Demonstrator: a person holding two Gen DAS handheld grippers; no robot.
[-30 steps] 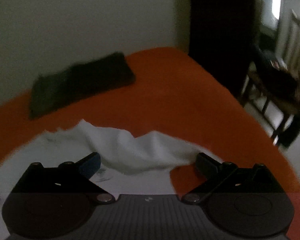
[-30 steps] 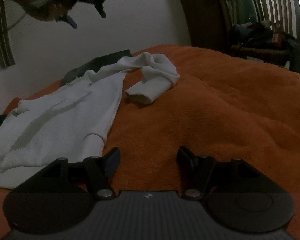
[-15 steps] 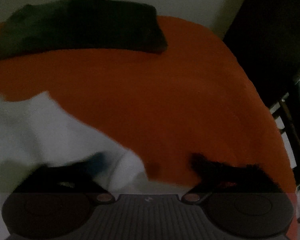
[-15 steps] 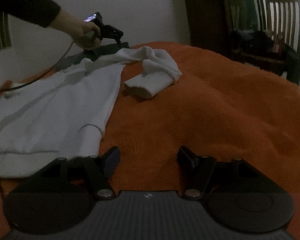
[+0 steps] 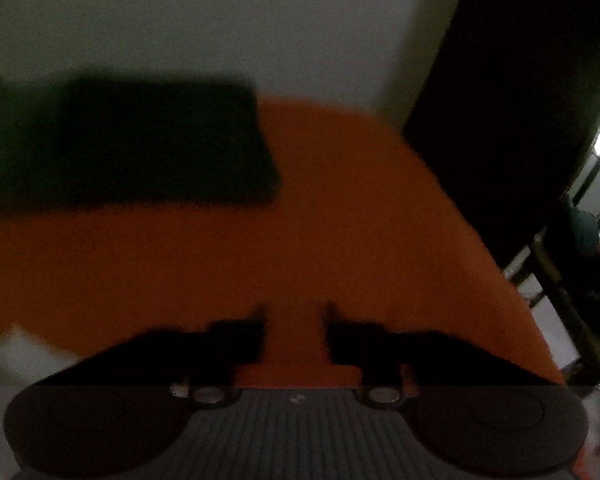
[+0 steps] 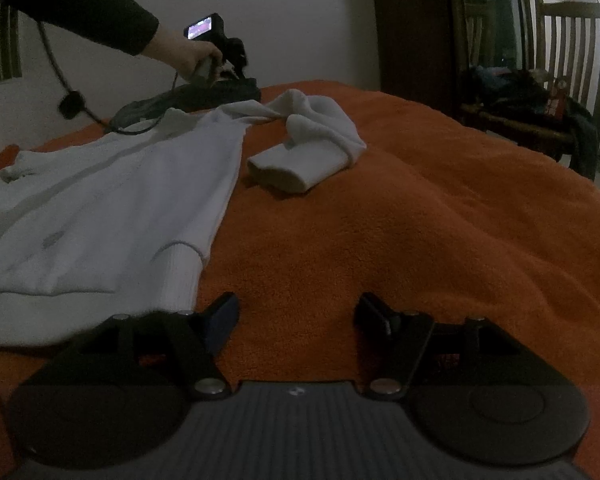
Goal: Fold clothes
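Note:
A white sweater (image 6: 112,200) lies flat on the orange blanket (image 6: 420,220), its sleeve (image 6: 312,148) bent back toward me. My right gripper (image 6: 296,312) hovers open over bare blanket beside the sweater's ribbed hem, holding nothing. A hand (image 6: 188,54) holds my left gripper (image 6: 236,52) at the sweater's far end, over a dark folded garment (image 6: 220,92). In the blurred left wrist view the left gripper (image 5: 294,320) has its jaws opening with only blanket between them. The dark garment (image 5: 132,144) lies ahead of it, and a bit of white fabric (image 5: 4,352) shows at bottom left.
A pale wall runs behind the bed. A dark wardrobe (image 6: 412,28) stands at the far right corner. A wooden chair (image 6: 560,80) piled with dark clothes sits past the blanket's right edge. A black cable (image 6: 68,100) trails from the left gripper across the sweater's far side.
The left gripper came down and forward to the sweater's far end near the dark garment; white fabric slid out of its view and its jaws stand closer together. The right gripper stayed put.

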